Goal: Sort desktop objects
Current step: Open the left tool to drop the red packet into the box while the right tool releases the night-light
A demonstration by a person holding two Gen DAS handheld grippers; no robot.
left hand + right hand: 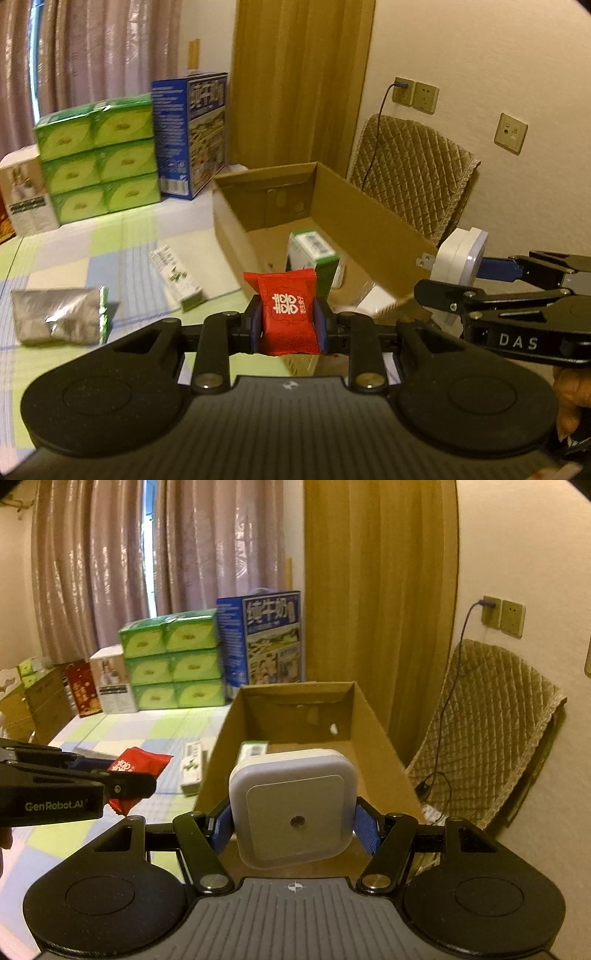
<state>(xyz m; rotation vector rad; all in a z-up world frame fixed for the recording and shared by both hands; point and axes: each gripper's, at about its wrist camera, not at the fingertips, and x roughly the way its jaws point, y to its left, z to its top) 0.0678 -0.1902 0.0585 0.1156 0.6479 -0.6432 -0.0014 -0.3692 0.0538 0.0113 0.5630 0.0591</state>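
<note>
The left gripper (288,323) pinches a red snack packet (287,315) above the checked tablecloth (74,266), just before the open cardboard box (354,218). The right gripper (293,821) clamps a white square plug-in night light (293,808) over the box's near edge. A green-and-white carton (314,254) stands inside.

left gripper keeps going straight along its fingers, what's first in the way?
Probably the cardboard box: the left gripper, shut on the red packet, points over its near edge toward the green-and-white carton inside. Depth is unclear.
</note>
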